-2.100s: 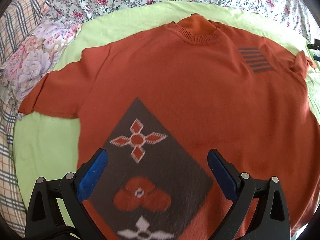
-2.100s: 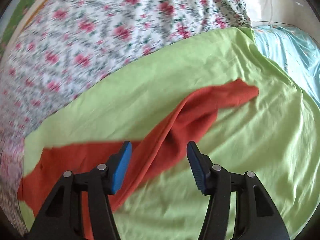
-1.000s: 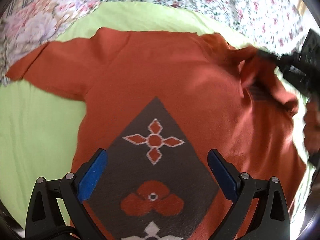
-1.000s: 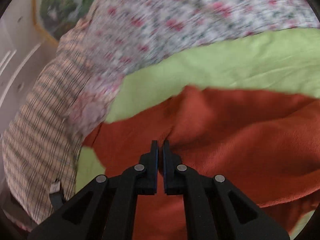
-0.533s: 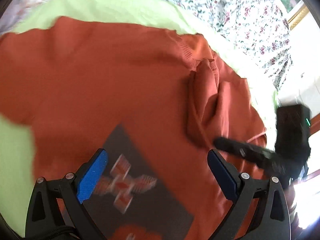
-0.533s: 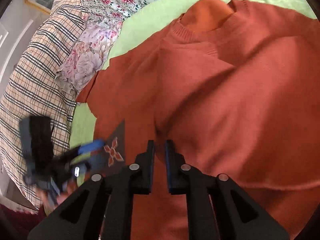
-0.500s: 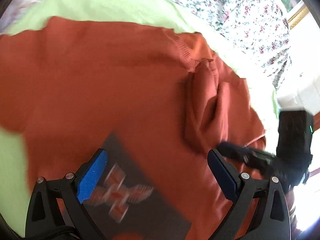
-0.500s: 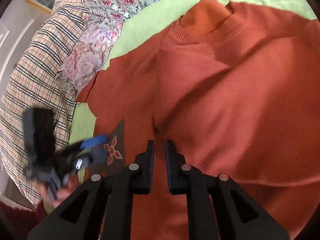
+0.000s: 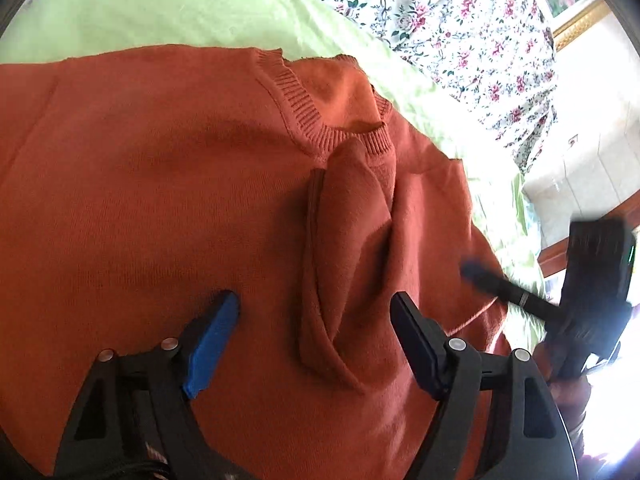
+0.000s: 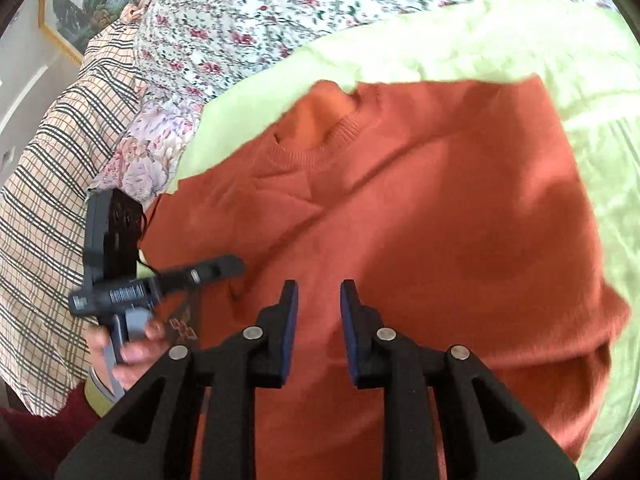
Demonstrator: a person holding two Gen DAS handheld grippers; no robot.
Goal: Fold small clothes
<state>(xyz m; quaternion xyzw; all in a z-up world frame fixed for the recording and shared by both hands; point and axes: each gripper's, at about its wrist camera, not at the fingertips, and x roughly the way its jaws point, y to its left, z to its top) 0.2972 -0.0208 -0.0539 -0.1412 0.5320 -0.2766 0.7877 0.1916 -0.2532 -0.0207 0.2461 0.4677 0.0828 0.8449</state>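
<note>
The orange sweater (image 9: 168, 208) is lying face up on the green sheet (image 9: 160, 8), collar (image 9: 320, 132) pointing away from the person, and one sleeve (image 9: 344, 264) is lying folded in over the chest, its long axis running from the collar back toward the hem. The left gripper (image 9: 316, 336) is hovering just above the cloth, jaws spread wide and empty, straddling the lower end of that sleeve, so it looks the nearer tool to it. The right gripper (image 10: 318, 316) is hanging over the body near the hem, jaws parted by a narrow gap and holding nothing. In the right wrist view the left hand (image 10: 124, 344) is gripping its handle out at the sweater's far side, pointing inward. The other sleeve probably comes next.
</note>
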